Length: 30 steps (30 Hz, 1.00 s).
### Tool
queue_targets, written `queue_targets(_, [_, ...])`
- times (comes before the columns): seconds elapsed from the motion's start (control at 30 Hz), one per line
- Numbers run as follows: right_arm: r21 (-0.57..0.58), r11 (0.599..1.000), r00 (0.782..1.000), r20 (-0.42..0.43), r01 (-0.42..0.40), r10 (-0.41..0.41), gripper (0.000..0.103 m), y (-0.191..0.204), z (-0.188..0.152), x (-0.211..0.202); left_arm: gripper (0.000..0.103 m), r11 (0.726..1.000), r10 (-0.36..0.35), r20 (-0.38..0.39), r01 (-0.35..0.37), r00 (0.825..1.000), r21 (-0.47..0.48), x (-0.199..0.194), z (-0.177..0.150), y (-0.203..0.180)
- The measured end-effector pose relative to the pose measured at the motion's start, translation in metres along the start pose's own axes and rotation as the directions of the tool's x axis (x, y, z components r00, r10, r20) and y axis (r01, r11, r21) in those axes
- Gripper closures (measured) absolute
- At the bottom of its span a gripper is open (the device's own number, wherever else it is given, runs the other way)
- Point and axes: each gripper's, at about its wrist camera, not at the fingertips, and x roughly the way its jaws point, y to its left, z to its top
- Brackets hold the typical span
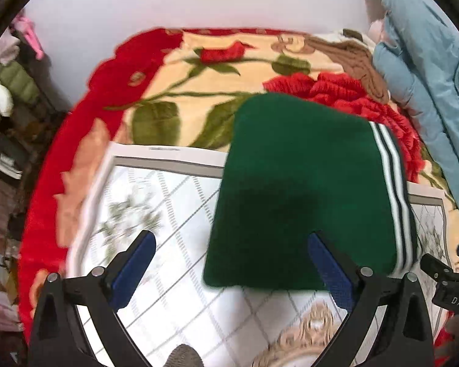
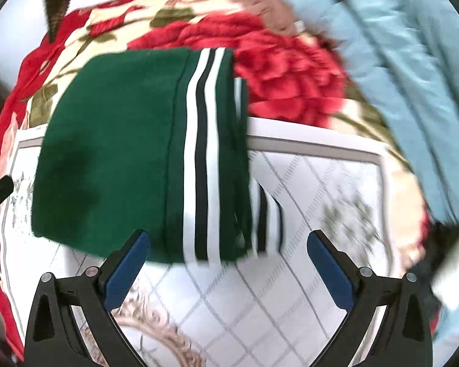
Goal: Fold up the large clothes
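Note:
A dark green garment (image 1: 303,189) with white and black side stripes lies folded into a rectangle on a white patterned mat (image 1: 156,202). It also shows in the right wrist view (image 2: 131,153), with the stripes (image 2: 205,168) running along its right side. My left gripper (image 1: 232,241) is open and empty, just short of the garment's near edge. My right gripper (image 2: 229,241) is open and empty, just short of the striped near corner. Part of the right gripper shows at the right edge of the left wrist view (image 1: 449,281).
The mat (image 2: 306,214) lies on a red and cream rose blanket (image 1: 199,73). A light blue padded jacket (image 1: 428,70) lies at the right, also in the right wrist view (image 2: 397,61). A brown cloth (image 1: 352,58) lies beside it. Piled clothes (image 1: 6,76) stand at the far left.

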Motion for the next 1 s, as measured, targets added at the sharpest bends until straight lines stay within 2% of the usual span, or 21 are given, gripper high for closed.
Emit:
queue_targets(0.07, [0.03, 0.999, 1.0, 0.021, 0.021, -0.021, 0.0, 0.018, -0.012, -0.026, 0.001, 1.0, 0.014, 0.022, -0.014, 1.0, -0.003, -0.034, -0.008, 0.0])
queue_targets(0.13, [0.046, 0.998, 0.998, 0.049, 0.04, -0.042, 0.0, 0.003, -0.028, -0.058, 0.001, 1.0, 0.007, 0.042, -0.007, 0.999, -0.006, -0.064, -0.014, 0.0])
queue_targets(0.27, [0.06, 0.995, 0.989, 0.119, 0.08, -0.087, 0.0, 0.007, -0.067, -0.145, 0.001, 1.0, -0.013, 0.085, 0.012, 0.996, 0.002, -0.129, -0.024, -0.003])
queue_targets(0.6, [0.096, 0.99, 0.956, 0.263, 0.105, -0.127, 0.0, -0.005, -0.164, -0.353, 0.002, 0.999, -0.05, 0.193, 0.048, 0.98, 0.016, -0.306, -0.062, 0.0])
queue_targets(0.7, [0.1, 0.989, 0.939, 0.313, 0.113, -0.139, 0.0, -0.011, -0.196, -0.416, 0.002, 0.999, -0.052, 0.23, 0.05, 0.972, 0.016, -0.359, -0.076, 0.004])
queue_targets(0.87, [0.112, 0.988, 0.92, 0.365, 0.108, -0.142, 0.0, -0.022, -0.24, -0.494, 0.002, 0.999, -0.054, 0.266, 0.053, 0.963, 0.009, -0.42, -0.096, 0.009])
queue_targets(1.0, [0.104, 0.991, 0.905, 0.408, 0.087, -0.123, 0.0, -0.029, -0.267, -0.542, 0.002, 0.999, -0.04, 0.295, 0.043, 0.955, -0.003, -0.457, -0.108, 0.007])
